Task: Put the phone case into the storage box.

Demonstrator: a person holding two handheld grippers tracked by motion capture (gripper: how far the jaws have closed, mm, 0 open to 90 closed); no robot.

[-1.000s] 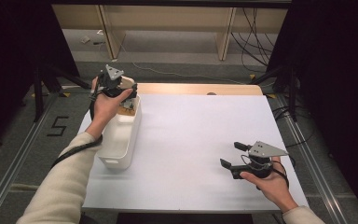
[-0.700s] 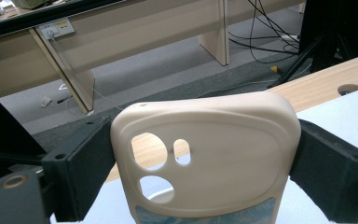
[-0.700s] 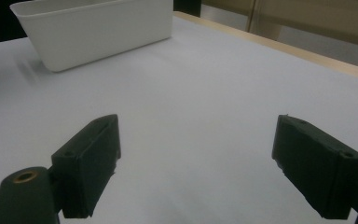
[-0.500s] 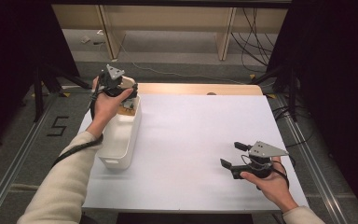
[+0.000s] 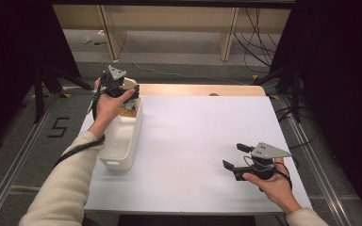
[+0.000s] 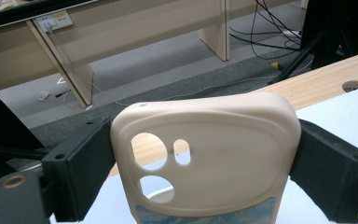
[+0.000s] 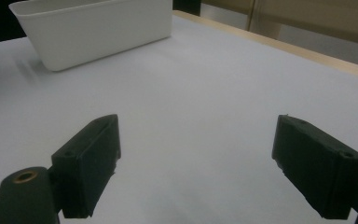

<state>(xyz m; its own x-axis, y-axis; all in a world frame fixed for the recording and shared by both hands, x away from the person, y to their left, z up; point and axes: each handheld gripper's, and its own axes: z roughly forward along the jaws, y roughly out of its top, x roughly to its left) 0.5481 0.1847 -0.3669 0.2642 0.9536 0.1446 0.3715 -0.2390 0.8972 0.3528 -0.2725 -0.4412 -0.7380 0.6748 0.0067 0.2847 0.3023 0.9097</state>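
Nothing has shifted since the earlier frames: both hands hold where they were. Over the far end of the white bin point(image 5: 122, 136), the left hand-held gripper point(image 5: 125, 92) pinches a beige phone case point(image 6: 205, 158) by its two long edges, camera cut-outs uppermost, long axis seemingly near upright. Directly below lies the bin, so lowering suffices. Well apart, the right hand-held gripper point(image 5: 235, 156) rests spread and empty on the worktop point(image 5: 202, 122).

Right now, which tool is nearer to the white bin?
Left. The left tool holds a beige phone case just above the white bin's far end; the right tool rests open across the table, well apart from it.
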